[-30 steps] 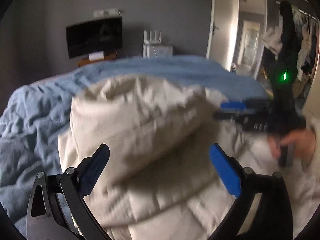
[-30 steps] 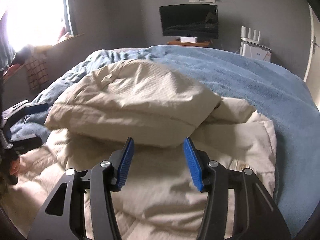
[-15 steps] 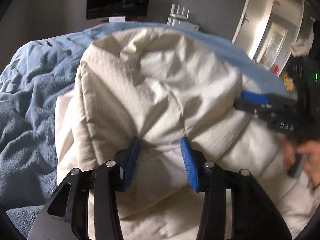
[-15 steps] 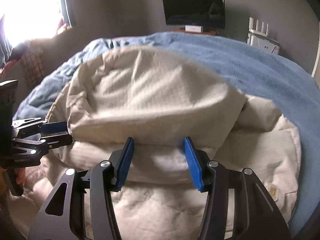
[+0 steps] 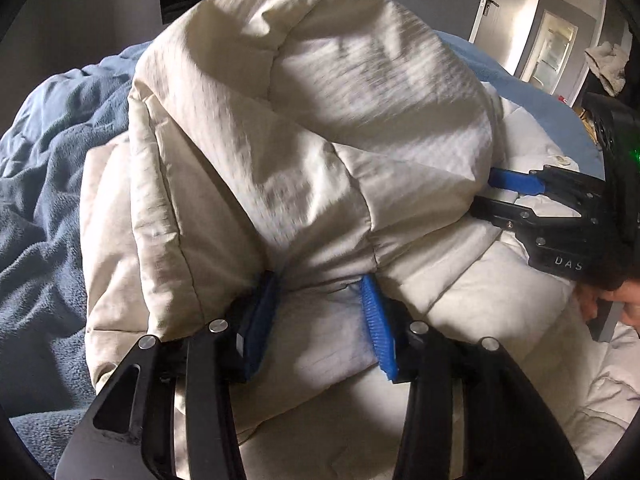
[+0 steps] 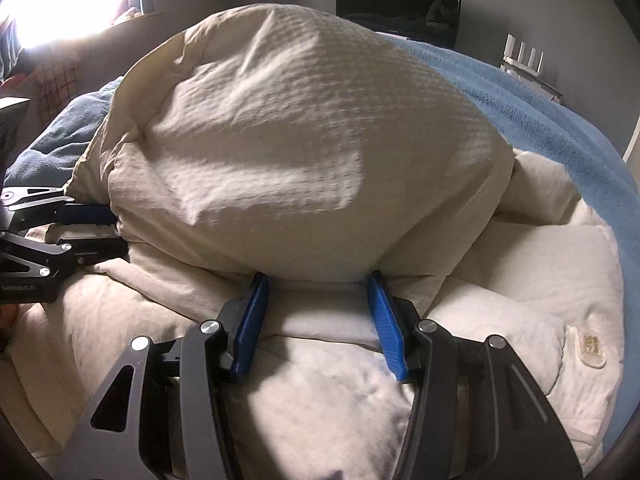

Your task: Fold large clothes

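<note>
1. Bedroom with grey walls; a wall television (image 6: pixel 398 2) beyond the bed, a door (image 5: pixel 486 4) ajar in the left wrist view. The bed carries a blue fleece blanket (image 6: pixel 532 120).
2. The task's thing, a cream quilted puffer coat (image 6: pixel 280 140), lies on the blanket, its upper part raised into a billowing fold over the lower part.
3. Left gripper (image 5: pixel 320 320): jaws part-closed, pinching a thick ridge of coat fabric at the fold's near edge.
4. Right gripper (image 6: pixel 316 320): jaws likewise part-closed on the padded edge; both pads press into the cloth.
5. Handling judgement: light, soft, bulky and springy; air-filled padding should resist flattening, and the smooth shell may slip.
6. Best hold, by judgement: along seams or hem, well apart, where layers bunch firmly.
</note>
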